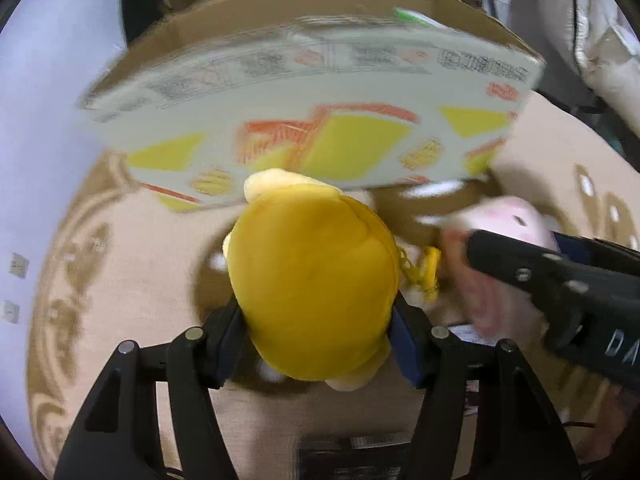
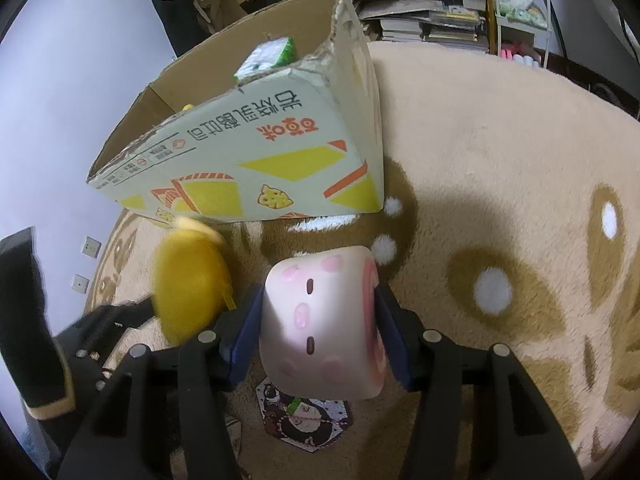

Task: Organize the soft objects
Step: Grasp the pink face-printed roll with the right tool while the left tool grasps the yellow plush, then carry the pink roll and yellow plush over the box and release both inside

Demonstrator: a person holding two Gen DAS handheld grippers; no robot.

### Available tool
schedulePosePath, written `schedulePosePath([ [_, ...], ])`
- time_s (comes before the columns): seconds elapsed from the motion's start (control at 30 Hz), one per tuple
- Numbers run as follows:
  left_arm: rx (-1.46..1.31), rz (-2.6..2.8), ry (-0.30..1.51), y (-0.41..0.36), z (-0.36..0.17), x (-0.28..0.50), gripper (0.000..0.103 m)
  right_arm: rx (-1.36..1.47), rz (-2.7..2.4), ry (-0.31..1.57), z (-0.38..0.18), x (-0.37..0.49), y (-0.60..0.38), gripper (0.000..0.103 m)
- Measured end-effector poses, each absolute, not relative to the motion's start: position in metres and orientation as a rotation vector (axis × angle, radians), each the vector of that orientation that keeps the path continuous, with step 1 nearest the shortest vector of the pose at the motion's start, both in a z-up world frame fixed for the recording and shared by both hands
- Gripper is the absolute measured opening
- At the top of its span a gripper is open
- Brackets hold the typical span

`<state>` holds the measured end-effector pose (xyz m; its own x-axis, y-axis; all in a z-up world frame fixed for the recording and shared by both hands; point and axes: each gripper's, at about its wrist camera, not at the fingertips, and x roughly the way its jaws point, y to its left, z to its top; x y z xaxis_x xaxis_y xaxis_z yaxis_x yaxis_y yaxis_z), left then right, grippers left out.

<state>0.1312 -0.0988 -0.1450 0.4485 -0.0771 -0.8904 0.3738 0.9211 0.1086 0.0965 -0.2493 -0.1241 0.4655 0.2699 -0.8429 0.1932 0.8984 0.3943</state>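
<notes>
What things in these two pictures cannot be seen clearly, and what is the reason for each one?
- Cardboard box, left wrist view: printed text is motion-blurred; its front wall hides the inside.
- Box contents, right wrist view: only a green-white pack and a yellow bit show; the wall hides the rest.
- Yellow plush, left wrist view: only its back shows; blurred in the right wrist view.
- Pink plush: the left wrist view shows it blurred, partly behind the right gripper.

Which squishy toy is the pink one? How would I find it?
Start at the big cardboard box standing on the fluffy beige rug. Just in front of it, the right claw squeezes a pale pink plush. Unlike the yellow plush beside it, it has rosy spots and small dark dashes.
</notes>
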Motion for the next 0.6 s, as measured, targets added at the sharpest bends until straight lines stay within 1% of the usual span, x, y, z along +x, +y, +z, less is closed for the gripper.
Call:
schedulePosePath([
  [0.2,0.204,-0.235,1.091,-0.066,-0.138,0.142,0.062,0.463,0.04,1.116,-0.13,0.103,-0.242,0.061],
  [0.23,0.201,-0.227,1.087,-0.063,-0.137,0.143,0.062,0.448,0.038,1.117,-0.13,0.103,-0.24,0.059],
  [0.3,0.204,-0.215,1.08,-0.059,-0.137,0.145,0.062,0.405,0.032,1.114,-0.13,0.103,-0.236,0.049],
  [0.4,0.205,-0.208,1.074,-0.056,-0.134,0.145,0.062,0.368,0.032,1.084,-0.125,0.101,-0.23,0.041],
  [0.5,0.206,-0.198,1.059,-0.055,-0.124,0.143,0.062,0.349,0.038,1.048,-0.115,0.098,-0.225,0.038],
  [0.6,0.232,-0.186,1.038,-0.054,-0.114,0.14,0.062,0.333,0.04,1.025,-0.106,0.097,-0.221,0.038],
])
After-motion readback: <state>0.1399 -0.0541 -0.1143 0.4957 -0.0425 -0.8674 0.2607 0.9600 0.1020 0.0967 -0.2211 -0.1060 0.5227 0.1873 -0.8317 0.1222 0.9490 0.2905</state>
